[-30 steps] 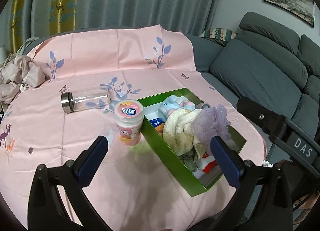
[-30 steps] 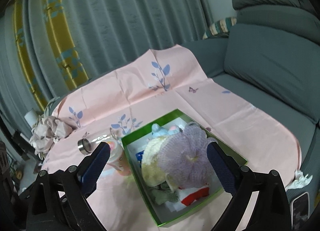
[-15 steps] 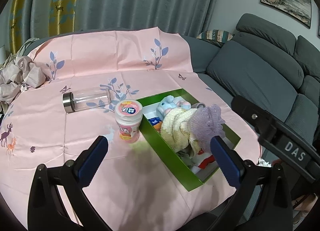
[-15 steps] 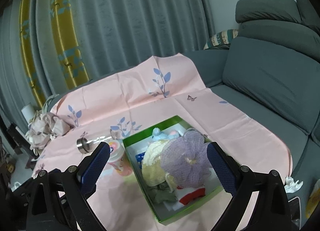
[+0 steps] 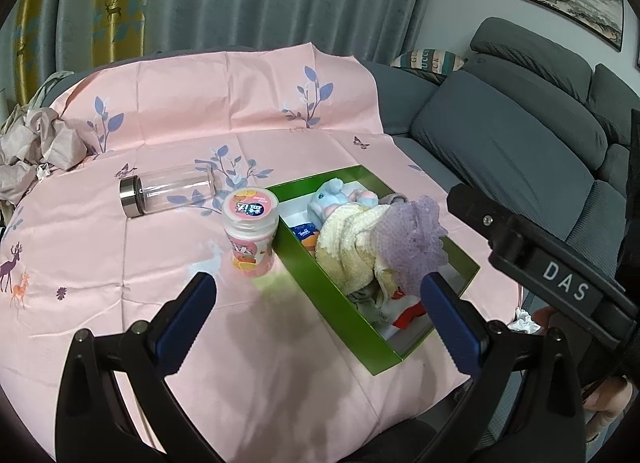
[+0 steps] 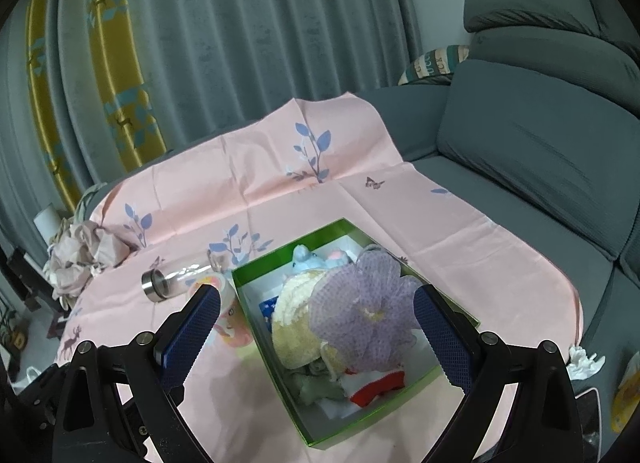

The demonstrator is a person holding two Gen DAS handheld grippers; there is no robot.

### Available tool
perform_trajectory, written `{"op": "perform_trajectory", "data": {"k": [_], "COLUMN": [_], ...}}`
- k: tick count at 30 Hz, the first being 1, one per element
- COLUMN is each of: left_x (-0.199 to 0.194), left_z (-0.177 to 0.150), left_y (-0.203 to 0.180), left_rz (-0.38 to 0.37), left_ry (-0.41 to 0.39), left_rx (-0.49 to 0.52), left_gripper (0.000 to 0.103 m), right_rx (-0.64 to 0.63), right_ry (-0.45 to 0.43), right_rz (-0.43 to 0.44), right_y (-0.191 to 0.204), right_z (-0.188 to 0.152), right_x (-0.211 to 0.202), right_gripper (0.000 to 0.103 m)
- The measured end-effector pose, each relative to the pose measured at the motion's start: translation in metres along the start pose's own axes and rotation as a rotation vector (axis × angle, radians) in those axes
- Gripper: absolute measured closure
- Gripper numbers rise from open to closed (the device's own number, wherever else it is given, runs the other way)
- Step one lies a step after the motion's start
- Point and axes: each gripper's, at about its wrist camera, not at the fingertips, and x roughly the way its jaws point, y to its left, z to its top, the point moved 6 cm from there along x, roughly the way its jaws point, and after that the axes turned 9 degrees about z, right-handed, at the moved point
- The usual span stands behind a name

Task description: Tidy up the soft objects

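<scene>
Left gripper (image 5: 318, 305): jaws spread wide, nothing between the blue pads, no contact with any item. It hangs above the near part of the pink cloth (image 5: 120, 263), which covers the bench.

Right gripper (image 6: 316, 325): jaws likewise spread wide and empty, poised above the green box (image 6: 256, 327). In the left wrist view its black body (image 5: 552, 275) stands at the right, beside the box's far side.

Edges and open room: the cloth's near edge falls away just below the box's near corner. Bare cloth lies to the left of the box and in front of the pink container (image 5: 250, 233), which stands upright just beside the box's left wall. A clear bottle (image 5: 168, 191) lies on its side farther left, apart from the container. A grey sofa (image 5: 500, 151) borders the right side.

Task items: all lie inside the box. The box's long axis runs from the near right to the far left in the left wrist view. A purple mesh pouf (image 6: 360, 315) rests on top of a cream towel (image 6: 292, 315); a blue plush toy (image 5: 326, 199) occupies the far end; a red-and-white cloth (image 6: 376, 383) lies at the near end.
</scene>
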Motion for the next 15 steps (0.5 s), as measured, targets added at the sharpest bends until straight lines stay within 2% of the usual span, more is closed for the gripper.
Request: {"op": "perform_trajectory", "data": {"k": [15], "left_x": [0.002], "left_z": [-0.003], "left_y": [0.002], "left_rz": [0.0], "left_ry": [0.011], "left_rx": [-0.009], "left_gripper": [0.001], "right_rx": [-0.01], "right_ry": [0.04], "right_rz": [0.001], "right_y": [0.005], "right_z": [-0.004], "right_x": [0.014], "right_gripper": [0.005]}}
